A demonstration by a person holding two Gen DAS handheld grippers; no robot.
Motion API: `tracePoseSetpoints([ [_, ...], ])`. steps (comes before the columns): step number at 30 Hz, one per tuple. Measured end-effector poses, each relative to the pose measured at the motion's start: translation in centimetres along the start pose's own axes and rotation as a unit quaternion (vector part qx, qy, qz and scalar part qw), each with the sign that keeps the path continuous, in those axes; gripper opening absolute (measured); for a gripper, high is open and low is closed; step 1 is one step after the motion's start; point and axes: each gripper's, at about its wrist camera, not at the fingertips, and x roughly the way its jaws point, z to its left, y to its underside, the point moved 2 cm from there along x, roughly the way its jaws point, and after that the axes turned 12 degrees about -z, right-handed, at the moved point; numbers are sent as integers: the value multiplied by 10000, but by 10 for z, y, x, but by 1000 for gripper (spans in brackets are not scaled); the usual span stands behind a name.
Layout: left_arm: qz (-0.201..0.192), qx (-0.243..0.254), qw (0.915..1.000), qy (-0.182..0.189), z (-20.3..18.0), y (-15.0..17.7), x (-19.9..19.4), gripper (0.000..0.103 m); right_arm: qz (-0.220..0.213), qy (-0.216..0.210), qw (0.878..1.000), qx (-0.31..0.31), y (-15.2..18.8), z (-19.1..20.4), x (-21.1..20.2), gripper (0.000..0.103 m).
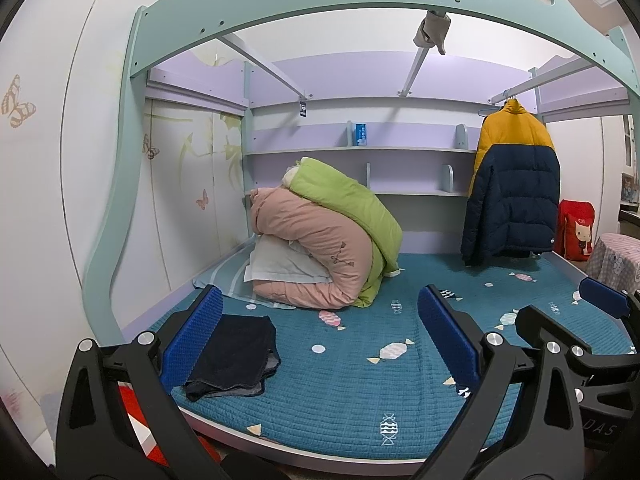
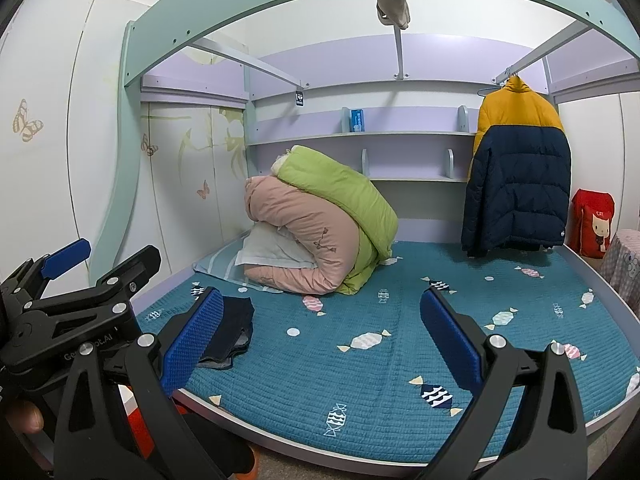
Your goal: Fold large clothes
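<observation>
left gripper (image 1: 320,340): jaws spread wide, nothing between pads. right gripper (image 2: 322,340): same, wide apart, empty. both hover at near edge of bed (image 2: 360,380), touching no cloth.

dark folded garment (image 1: 234,356) lies flat on mattress near left corner, looks done. yellow-navy puffer jacket (image 2: 516,176) hangs on hanger at far right, well apart, unfolded, likely next.

writing: left gripper body reads partly "ge...ot.ai". blue box (image 2: 357,120) on shelf, print too small.

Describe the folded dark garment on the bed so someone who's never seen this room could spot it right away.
Start at the teal candy-print mattress under the loft bed. In its front left corner lies the folded dark garment, flat and navy-black. Unlike the rolled pink and green quilts behind it or the hanging puffer jacket, it is small, flat and plain.
</observation>
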Motion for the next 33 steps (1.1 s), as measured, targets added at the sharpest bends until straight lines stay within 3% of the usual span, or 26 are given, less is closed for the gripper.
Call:
tracePoseSetpoints([
  [33,18,8,10000,-33,8,4,5,98,58,30,10000,67,5,9,6,95],
])
